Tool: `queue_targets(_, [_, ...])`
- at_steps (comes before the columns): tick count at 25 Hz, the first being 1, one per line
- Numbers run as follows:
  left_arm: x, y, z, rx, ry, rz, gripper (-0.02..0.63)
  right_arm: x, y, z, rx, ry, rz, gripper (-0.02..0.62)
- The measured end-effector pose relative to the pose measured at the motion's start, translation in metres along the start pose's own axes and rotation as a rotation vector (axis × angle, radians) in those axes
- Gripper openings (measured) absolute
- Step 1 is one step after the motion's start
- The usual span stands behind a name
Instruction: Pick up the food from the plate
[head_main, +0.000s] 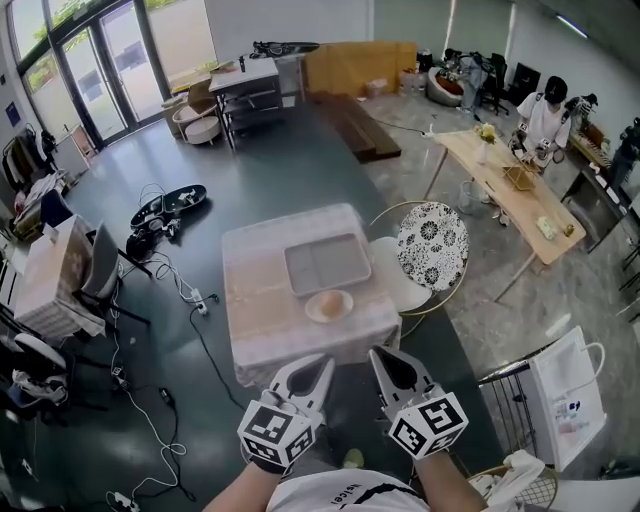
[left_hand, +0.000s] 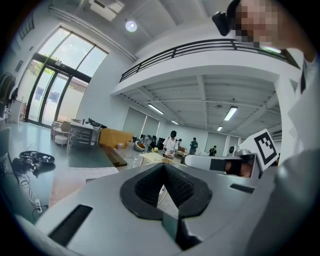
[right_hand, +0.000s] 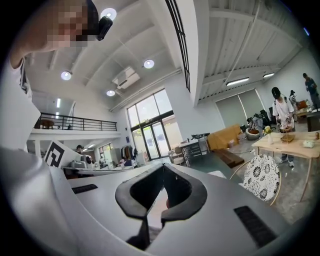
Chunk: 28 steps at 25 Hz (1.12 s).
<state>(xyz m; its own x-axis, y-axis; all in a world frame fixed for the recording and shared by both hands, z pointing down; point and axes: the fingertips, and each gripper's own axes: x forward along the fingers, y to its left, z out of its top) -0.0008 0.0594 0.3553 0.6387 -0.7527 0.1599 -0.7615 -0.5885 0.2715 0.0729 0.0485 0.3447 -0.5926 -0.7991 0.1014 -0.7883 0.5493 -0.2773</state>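
Observation:
A round tan piece of food (head_main: 331, 302) lies on a small white plate (head_main: 312, 313) near the front edge of a cloth-covered table (head_main: 260, 310). Just behind the plate sits a grey tray (head_main: 327, 263) with nothing in it. My left gripper (head_main: 325, 358) and right gripper (head_main: 378, 352) hover side by side in front of the table's near edge, short of the plate and pointing toward it. In the left gripper view the left gripper (left_hand: 163, 165) has its jaws meeting at the tips, with nothing held. The right gripper (right_hand: 163, 165) looks the same in its own view, shut and empty.
A chair with a black-and-white flowered seat (head_main: 432, 245) stands right of the table. Cables and a power strip (head_main: 195, 300) trail over the floor on the left. A wire cart (head_main: 505, 390) and white bag (head_main: 565, 395) stand at the right. People work at a wooden table (head_main: 500, 175) far back.

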Motion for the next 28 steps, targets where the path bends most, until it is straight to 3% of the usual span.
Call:
queue_targets(12, [0.071, 0.097, -0.009, 0.091, 0.059, -0.046, 0.005, 0.103, -0.036, -0.002, 0.006, 0.003, -0.104, 0.015])
queue_targets(19, [0.109, 0.126, -0.033, 0.109, 0.101, -0.068, 0.005, 0.133, -0.061, -0.017, 0.032, 0.033, -0.161, 0.015])
queue_targets(28, [0.162, 0.15, -0.07, 0.156, 0.145, -0.051, 0.006, 0.178, -0.109, -0.031, 0.075, 0.064, -0.138, 0.015])
